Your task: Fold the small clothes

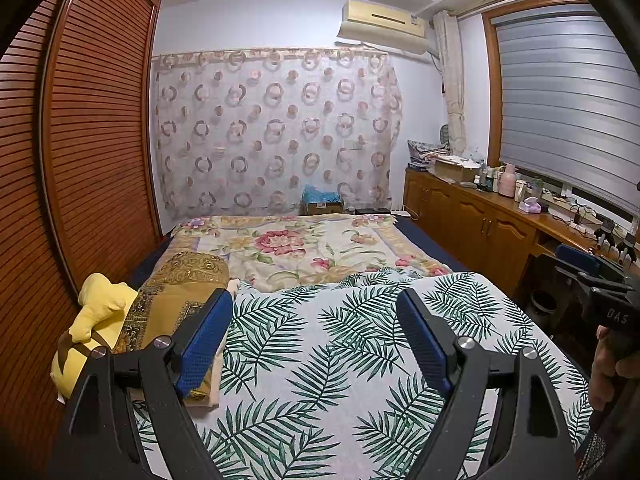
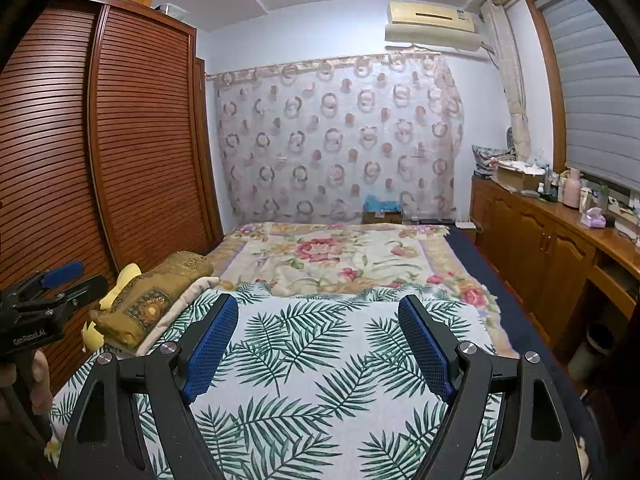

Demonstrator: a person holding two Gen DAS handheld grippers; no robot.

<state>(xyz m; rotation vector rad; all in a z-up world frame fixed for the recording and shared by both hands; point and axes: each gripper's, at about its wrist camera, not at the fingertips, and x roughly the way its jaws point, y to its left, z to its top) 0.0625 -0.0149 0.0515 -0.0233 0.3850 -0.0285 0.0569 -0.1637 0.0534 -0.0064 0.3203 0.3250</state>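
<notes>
Both tools hang above the near end of the bed [image 1: 420,236], side by side and pointing toward its far end. The left tool [image 1: 316,304] has its blue pads [image 1: 204,340] spread wide with nothing between them. The right tool [image 2: 318,308] is also wide apart and holds nothing. In the left wrist view the right tool shows at the right edge, held by a hand [image 1: 608,368]; in the right wrist view the left tool shows at the left edge, also in a hand [image 2: 40,380].

A cloth with green palm leaves [image 1: 360,360] lies spread flat over the near part of the bed, under both tools. I cannot tell if this is a garment or a cover, and no other small clothes are clear to see. Beyond it a floral blanket [image 1: 304,248] covers the far part of the bed. Along the left edge of the bed lies a folded golden patterned textile [image 1: 176,292] on top of a cream piece [image 2: 188,296], and just beside it, nearer the wardrobe [image 1: 92,140], a yellow soft item [image 1: 96,312].
</notes>
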